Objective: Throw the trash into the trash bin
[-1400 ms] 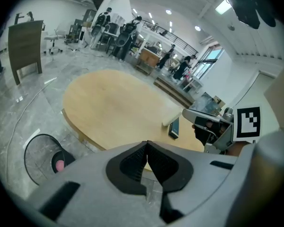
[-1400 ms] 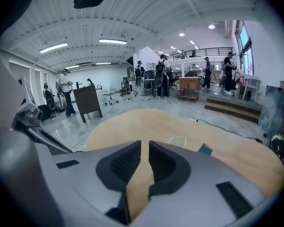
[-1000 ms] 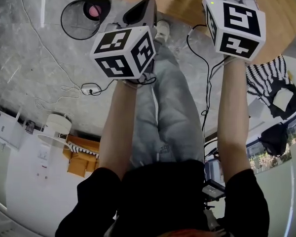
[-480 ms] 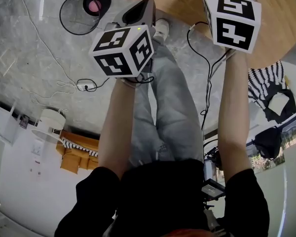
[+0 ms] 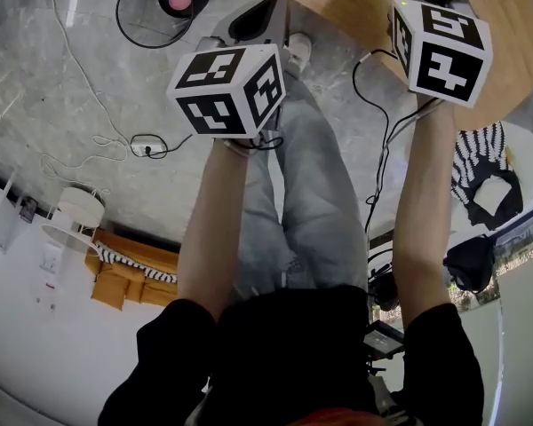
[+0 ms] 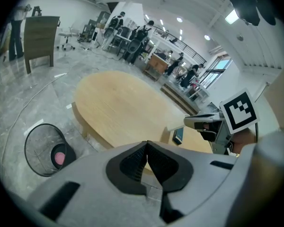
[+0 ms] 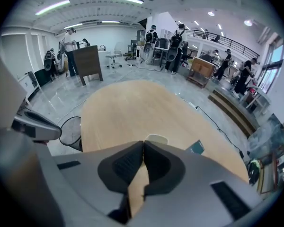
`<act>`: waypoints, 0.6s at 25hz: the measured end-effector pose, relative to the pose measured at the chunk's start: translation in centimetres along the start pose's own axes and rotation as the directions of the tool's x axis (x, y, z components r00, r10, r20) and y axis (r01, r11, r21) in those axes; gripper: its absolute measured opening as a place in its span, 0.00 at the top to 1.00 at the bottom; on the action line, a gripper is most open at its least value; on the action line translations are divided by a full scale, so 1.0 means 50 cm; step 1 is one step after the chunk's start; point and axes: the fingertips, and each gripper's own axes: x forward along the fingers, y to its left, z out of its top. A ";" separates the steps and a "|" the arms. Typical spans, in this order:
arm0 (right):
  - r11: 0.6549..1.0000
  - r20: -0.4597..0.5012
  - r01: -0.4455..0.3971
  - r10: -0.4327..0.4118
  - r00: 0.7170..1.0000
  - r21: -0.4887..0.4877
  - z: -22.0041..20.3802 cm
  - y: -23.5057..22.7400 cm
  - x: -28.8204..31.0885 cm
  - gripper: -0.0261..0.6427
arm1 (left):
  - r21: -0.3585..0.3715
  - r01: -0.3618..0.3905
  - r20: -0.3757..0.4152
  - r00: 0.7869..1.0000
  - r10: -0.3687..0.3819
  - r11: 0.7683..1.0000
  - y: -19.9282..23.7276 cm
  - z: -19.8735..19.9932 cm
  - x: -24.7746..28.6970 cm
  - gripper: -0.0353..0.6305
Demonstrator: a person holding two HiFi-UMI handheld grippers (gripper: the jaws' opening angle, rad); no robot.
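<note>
Pale scrap (image 7: 156, 138) lies on the wooden table (image 7: 132, 103) just past the right gripper (image 7: 143, 142), whose jaws have just closed empty; the left gripper (image 6: 147, 143) is closed and empty too.

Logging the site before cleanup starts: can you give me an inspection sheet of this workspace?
Surface: oval wooden table, mostly bare.
Job's things: wire trash bin on the floor beside the table, pink thing inside; pale flat piece on the table.
Clutter: small teal item near the pale piece.
Grippers: left gripper shut, empty; right gripper has just closed, nothing between its jaws.
Cables: loose cable on the floor; black cable hanging by the right arm.
Surroundings: people standing far back; grey stone floor.
</note>
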 end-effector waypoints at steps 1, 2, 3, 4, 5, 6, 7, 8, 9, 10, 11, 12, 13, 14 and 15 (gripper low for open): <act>1.000 0.010 -0.008 0.008 1.000 -0.007 0.005 0.020 -0.003 0.94 | -0.010 -0.008 0.005 1.000 0.008 1.000 0.016 -0.003 -0.011 0.93; 1.000 0.018 -0.018 0.018 1.000 -0.015 0.009 0.042 -0.006 0.94 | -0.022 -0.017 0.009 1.000 0.017 1.000 0.033 -0.008 -0.022 0.93; 0.999 0.024 -0.031 0.031 0.999 -0.021 0.013 0.065 -0.008 0.94 | -0.032 -0.025 0.013 1.000 0.025 0.999 0.050 -0.013 -0.033 0.93; 0.999 0.029 -0.044 0.045 0.999 -0.026 0.018 0.088 -0.010 0.94 | -0.042 -0.033 0.017 0.999 0.034 0.999 0.067 -0.018 -0.045 0.93; 0.998 0.035 -0.057 0.058 0.998 -0.031 0.024 0.112 -0.011 0.94 | -0.051 -0.042 0.022 0.999 0.043 0.998 0.085 -0.023 -0.057 0.93; 0.997 0.040 -0.068 0.070 0.997 -0.038 0.030 0.135 -0.012 0.94 | -0.061 -0.050 0.027 0.998 0.052 0.997 0.103 -0.028 -0.069 0.93; 0.996 0.045 -0.078 0.081 0.996 -0.047 0.036 0.158 -0.012 0.94 | -0.072 -0.058 0.033 0.998 0.060 0.996 0.121 -0.032 -0.083 0.93; 0.994 0.049 -0.088 0.091 0.995 -0.058 0.043 0.182 -0.012 0.94 | -0.084 -0.066 0.040 0.997 0.069 0.994 0.138 -0.037 -0.097 0.93; 0.993 0.053 -0.098 0.102 0.993 -0.069 0.051 0.205 -0.013 0.94 | -0.096 -0.074 0.048 0.996 0.079 0.993 0.155 -0.042 -0.113 0.93; 0.991 0.057 -0.108 0.113 0.992 -0.081 0.058 0.230 -0.014 0.94 | -0.107 -0.084 0.054 0.994 0.090 0.991 0.173 -0.047 -0.130 0.93; 0.989 0.059 -0.119 0.125 0.990 -0.093 0.065 0.255 -0.014 0.94 | -0.118 -0.095 0.060 0.993 0.102 0.988 0.191 -0.052 -0.148 0.93; 0.986 0.061 -0.130 0.137 0.989 -0.105 0.072 0.280 -0.015 0.94 | -0.129 -0.106 0.066 0.991 0.115 0.986 0.210 -0.057 -0.165 0.93; 0.983 0.062 -0.142 0.150 0.987 -0.117 0.079 0.305 -0.016 0.94 | -0.142 -0.117 0.072 0.989 0.128 0.983 0.230 -0.062 -0.181 0.93; 0.980 0.064 -0.154 0.163 0.985 -0.128 0.085 0.329 -0.015 0.94 | -0.156 -0.127 0.077 0.987 0.141 0.979 0.249 -0.066 -0.195 0.93; 0.976 0.064 -0.166 0.176 0.982 -0.139 0.091 0.352 -0.012 0.94 | -0.170 -0.137 0.082 0.985 0.153 0.976 0.268 -0.070 -0.207 0.93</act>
